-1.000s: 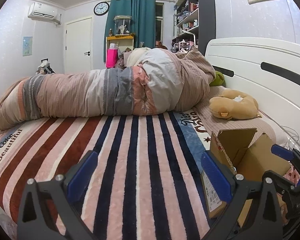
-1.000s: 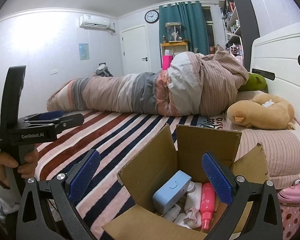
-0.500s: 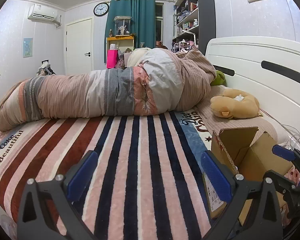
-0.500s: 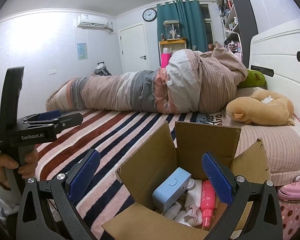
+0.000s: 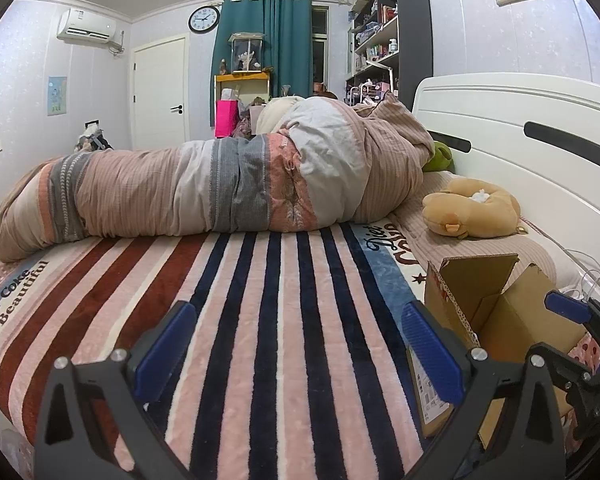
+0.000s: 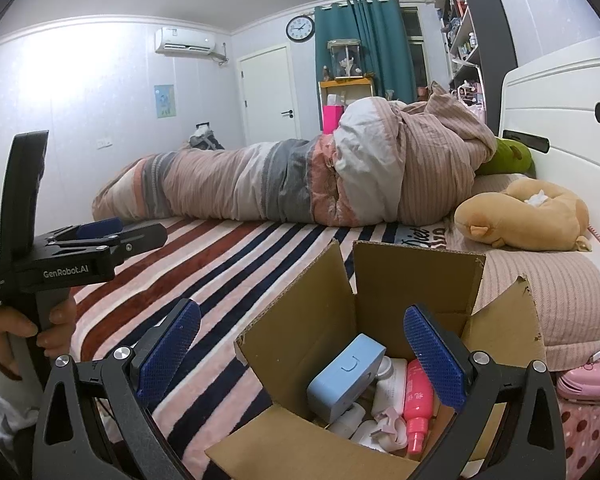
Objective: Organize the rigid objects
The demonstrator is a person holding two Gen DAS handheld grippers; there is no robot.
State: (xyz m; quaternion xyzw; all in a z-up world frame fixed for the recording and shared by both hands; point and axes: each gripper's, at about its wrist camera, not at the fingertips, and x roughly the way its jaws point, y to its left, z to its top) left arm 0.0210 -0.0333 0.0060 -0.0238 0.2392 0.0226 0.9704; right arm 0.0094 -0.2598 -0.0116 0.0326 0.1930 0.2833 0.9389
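Observation:
An open cardboard box (image 6: 416, 280) stands on the striped bed. Inside lie a light blue case (image 6: 346, 376), a pink spray bottle (image 6: 418, 404) and white bottles (image 6: 392, 384). My right gripper (image 6: 300, 352) is open and empty, hovering over the box's near side. My left gripper (image 5: 296, 348) is open and empty above the striped blanket, left of the box (image 5: 496, 308). The left gripper also shows in the right wrist view (image 6: 100, 236), held by a hand. The right gripper's blue pad (image 5: 568, 308) shows beyond the box in the left wrist view.
A rolled quilt (image 5: 220, 184) lies across the far side of the bed. A tan plush toy (image 6: 528, 216) sits on the pillow area by the white headboard (image 5: 520, 140). A pink item (image 6: 588, 376) lies right of the box.
Both views have shifted slightly; the right gripper has edged a little nearer over the box. Both grippers stay open and empty.

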